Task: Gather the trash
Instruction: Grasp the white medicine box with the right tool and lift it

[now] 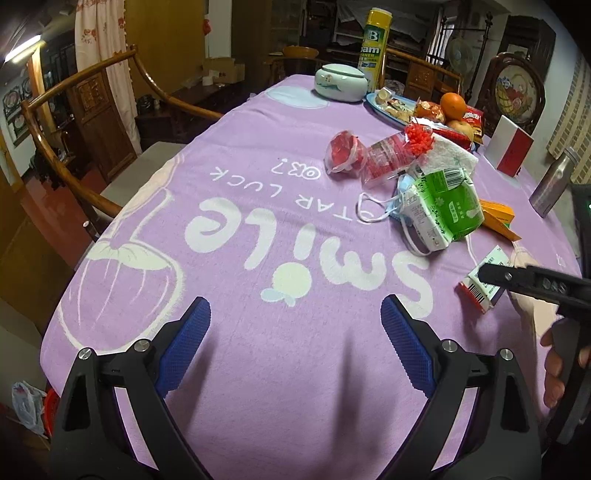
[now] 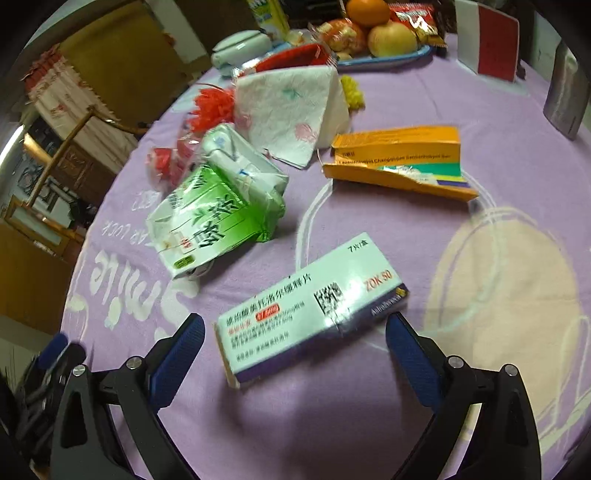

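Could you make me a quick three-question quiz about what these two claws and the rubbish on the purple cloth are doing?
1. True or false: the right claw has already shut on the white rectangular medicine box.
2. Which item lies nearest that box? A) crumpled green and white carton B) torn orange cardboard box C) round orange fruit
3. Fill in: the left claw hangs open over the ___ tablecloth, holding nothing.

Key:
1. False; its jaws stand open on either side of the box.
2. A
3. purple
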### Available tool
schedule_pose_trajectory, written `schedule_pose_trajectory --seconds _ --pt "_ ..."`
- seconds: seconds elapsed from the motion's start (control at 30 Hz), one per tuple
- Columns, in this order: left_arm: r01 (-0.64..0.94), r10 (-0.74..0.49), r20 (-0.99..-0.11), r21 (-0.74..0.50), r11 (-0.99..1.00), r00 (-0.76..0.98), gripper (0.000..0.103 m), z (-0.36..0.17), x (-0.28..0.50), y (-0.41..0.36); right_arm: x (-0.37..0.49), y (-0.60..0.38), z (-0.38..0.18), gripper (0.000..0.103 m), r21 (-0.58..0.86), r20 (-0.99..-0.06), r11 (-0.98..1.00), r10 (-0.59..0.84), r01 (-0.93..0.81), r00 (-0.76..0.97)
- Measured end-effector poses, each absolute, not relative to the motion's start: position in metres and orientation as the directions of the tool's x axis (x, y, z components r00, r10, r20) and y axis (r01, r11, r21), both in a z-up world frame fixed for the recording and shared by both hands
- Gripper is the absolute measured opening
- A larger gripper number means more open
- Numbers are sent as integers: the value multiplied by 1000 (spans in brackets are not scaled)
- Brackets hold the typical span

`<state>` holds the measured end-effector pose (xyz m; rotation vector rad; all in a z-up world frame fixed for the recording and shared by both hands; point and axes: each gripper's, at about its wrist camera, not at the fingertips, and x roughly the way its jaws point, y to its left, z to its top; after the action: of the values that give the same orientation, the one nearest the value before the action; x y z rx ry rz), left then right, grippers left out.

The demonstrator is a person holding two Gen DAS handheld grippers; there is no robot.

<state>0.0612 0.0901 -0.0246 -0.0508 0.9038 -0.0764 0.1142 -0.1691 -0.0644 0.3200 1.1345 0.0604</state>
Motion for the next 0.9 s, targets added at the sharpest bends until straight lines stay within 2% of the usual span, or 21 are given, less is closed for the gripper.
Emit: schedule_pose_trajectory --seconds 0.13,0.27,0.43,0.53,0.57,0.67,0.73,0.77,0.9 --pt "25 -88 -782 -93 995 617 90 -26 58 102 133 -162 -66 97 249 -887 957 164 150 431" --pt "4 -81 -785 -100 995 614 90 -27 55 114 148 -141 -66 96 144 -902 983 82 118 423" --pt "-15 -74 -781 -106 994 620 90 -27 52 126 135 -126 -64 96 49 -893 997 13 66 450" --pt "-11 -79 -782 -110 994 618 90 -27 54 125 123 -130 -66 95 50 -891 997 17 60 454" --pt "-5 -83 -783 -109 994 616 90 -27 55 122 120 -131 -68 94 49 -893 997 19 56 449" --pt "11 -90 -785 -106 994 612 90 -27 57 116 114 -132 -70 77 31 -895 999 9 42 446" --pt "20 -92 -785 -101 995 612 90 -25 58 111 112 -129 -69 54 6 -887 1000 -8 30 462" --pt "27 -93 -784 -97 995 614 90 -24 58 107 109 -130 -67 49 10 -882 1000 -2 24 471" --pt "51 -98 -780 -84 995 618 90 -17 62 94 106 -149 -62 49 88 -870 996 63 28 488"
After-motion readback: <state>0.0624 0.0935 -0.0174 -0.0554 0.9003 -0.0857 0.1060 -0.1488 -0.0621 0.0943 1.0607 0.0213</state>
